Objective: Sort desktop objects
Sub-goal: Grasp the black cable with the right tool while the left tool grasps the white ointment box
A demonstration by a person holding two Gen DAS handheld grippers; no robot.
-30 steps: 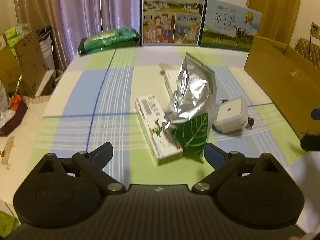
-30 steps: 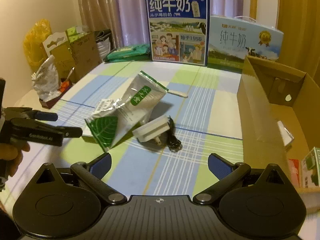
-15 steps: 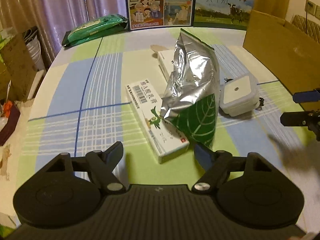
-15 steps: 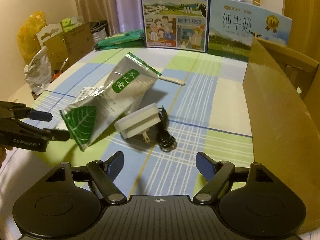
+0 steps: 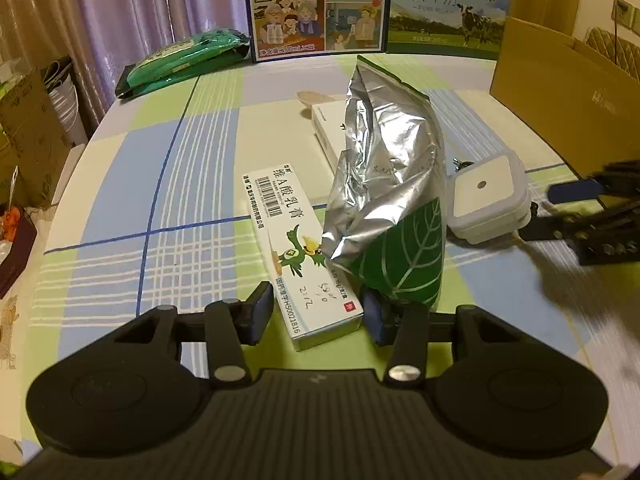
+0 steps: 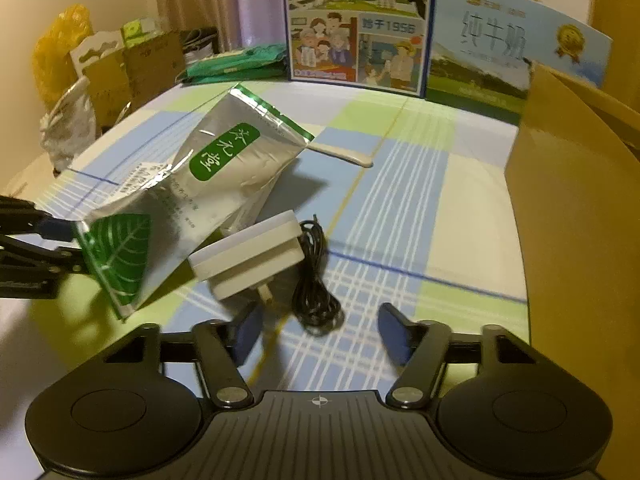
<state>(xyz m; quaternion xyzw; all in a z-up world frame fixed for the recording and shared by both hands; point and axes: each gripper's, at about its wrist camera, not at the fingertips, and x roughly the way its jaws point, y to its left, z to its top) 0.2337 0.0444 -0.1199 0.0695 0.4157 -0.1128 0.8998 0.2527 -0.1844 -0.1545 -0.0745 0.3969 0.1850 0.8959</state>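
A white medicine box (image 5: 288, 248) lies on the checked tablecloth. My left gripper (image 5: 318, 316) has its pads against the sides of the box's near end. A silver pouch with a green leaf (image 5: 384, 200) leans over the box. In the right wrist view the left gripper (image 6: 56, 244) sits at the pouch's (image 6: 208, 184) green bottom, which hides the box. My right gripper (image 6: 320, 328) is open and empty just above a coiled black cable (image 6: 314, 280), with a white charger (image 6: 248, 260) ahead to its left. In the left wrist view the right gripper (image 5: 592, 216) is blurred beside the charger (image 5: 484, 200).
An open cardboard box (image 6: 572, 220) stands along the table's right side. Two milk cartons (image 5: 316, 4) and a green packet (image 5: 184, 56) line the far edge. A second white box (image 5: 332, 128) and a pale spoon (image 6: 344, 152) lie behind the pouch. Bags and cartons stand off the table's left.
The left gripper moved forward and its fingers narrowed around the medicine box's near end. The right gripper came forward and lower toward the charger and cable, staying open.
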